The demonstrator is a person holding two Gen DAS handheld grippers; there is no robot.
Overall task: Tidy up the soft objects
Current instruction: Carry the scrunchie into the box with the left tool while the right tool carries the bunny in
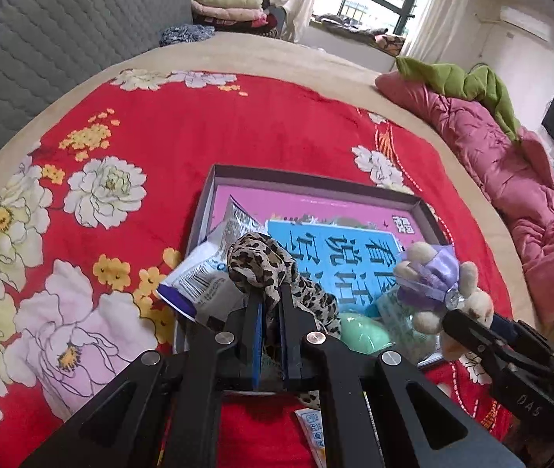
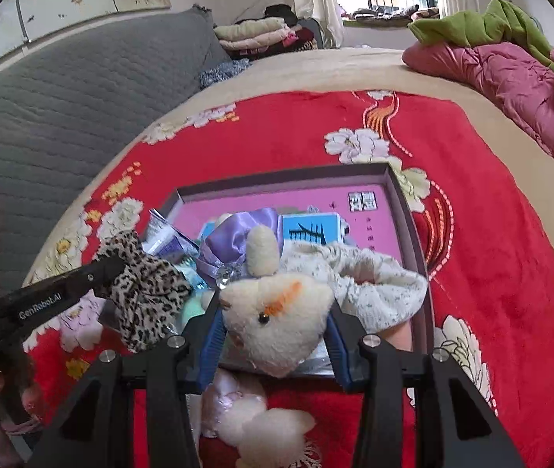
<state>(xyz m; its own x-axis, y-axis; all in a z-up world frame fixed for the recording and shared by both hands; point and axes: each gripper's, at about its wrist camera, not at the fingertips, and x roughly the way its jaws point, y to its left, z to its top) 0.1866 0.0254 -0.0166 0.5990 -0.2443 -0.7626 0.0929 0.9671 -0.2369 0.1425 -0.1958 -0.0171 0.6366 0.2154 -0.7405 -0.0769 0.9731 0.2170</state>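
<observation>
My left gripper point(image 1: 270, 292) is shut on a leopard-print cloth point(image 1: 261, 261) and holds it over the near left part of an open box point(image 1: 316, 177) with a pink and blue book inside. It also shows in the right wrist view point(image 2: 144, 273). My right gripper point(image 2: 273, 304) is shut on a cream plush unicorn point(image 2: 277, 316) with a purple satin bow point(image 2: 234, 241), over the box's near edge. The plush shows at the right of the left wrist view point(image 1: 441, 284). A white lace cloth point(image 2: 370, 284) lies in the box.
The box point(image 2: 394, 183) sits on a red floral blanket point(image 1: 199, 128) on a bed. A white packet point(image 1: 203, 273) and a mint-green soft ball point(image 1: 363, 331) lie in the box. A pink quilt point(image 1: 511, 179) with a green cloth lies at the right. Folded clothes point(image 1: 230, 7) are stacked behind.
</observation>
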